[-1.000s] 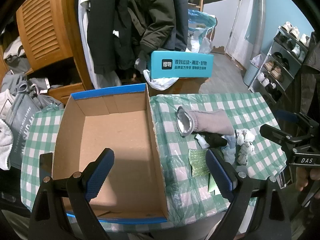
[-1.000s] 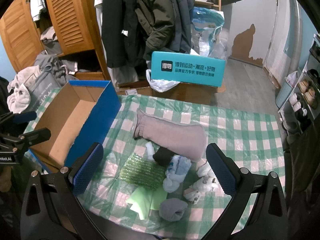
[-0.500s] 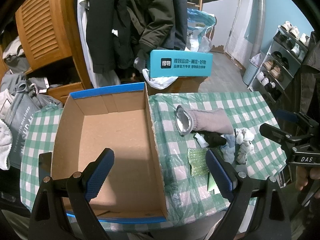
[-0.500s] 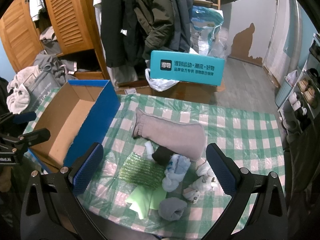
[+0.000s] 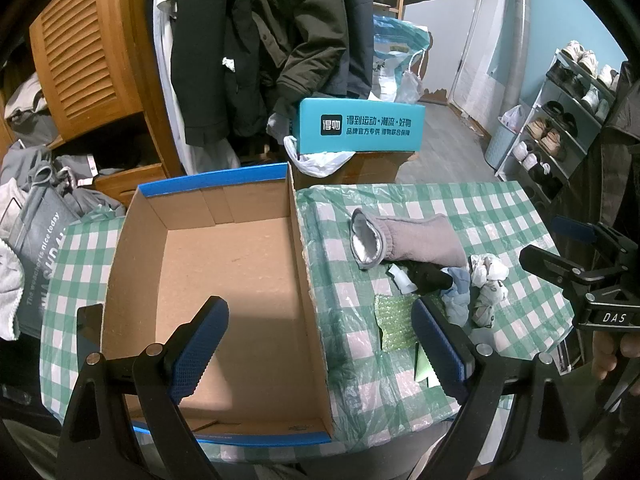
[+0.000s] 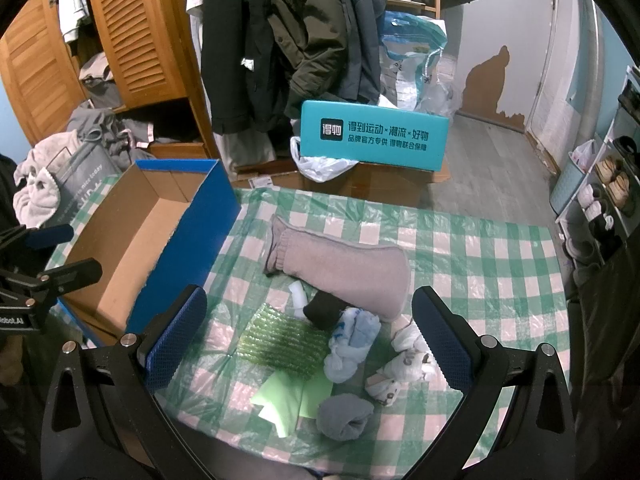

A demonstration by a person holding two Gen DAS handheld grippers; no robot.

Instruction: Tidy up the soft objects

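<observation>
Soft objects heaped at centre and lower centre of the right wrist view, on the green-checked worktop (image 6: 500,264): long grey sock (image 6: 344,270) lying flat, cuff toward the cardboard box (image 6: 132,248) at left; black roll (image 6: 324,310) touching its lower edge; pale blue bundle (image 6: 352,344) just below; white patterned bundle (image 6: 404,364) to its right; grey rolled sock (image 6: 344,416) nearest the lower edge; green bubble wrap (image 6: 280,340) and light green sheet (image 6: 288,396) lying flat beside them.

Left gripper (image 5: 316,348) fingers wide apart, holding nothing, hanging over the box interior at lower centre of the left wrist view; right gripper (image 6: 308,340) fingers likewise spread and empty, framing the heap.

Probably all light, limp and compressible; little risk of damage, more of sagging or unrolling in the lift. Rolled bundles best pinched across the thickest part of the roll, so the wrap stays shut; long sock best taken near the middle or at the ribbed cuff, expecting both ends to droop; bubble wrap and sheet thin and flat against the slick plastic cover, so likely to need an edge lifted first. Box looks bare inside, so nothing sorted yet, by this reading.
</observation>
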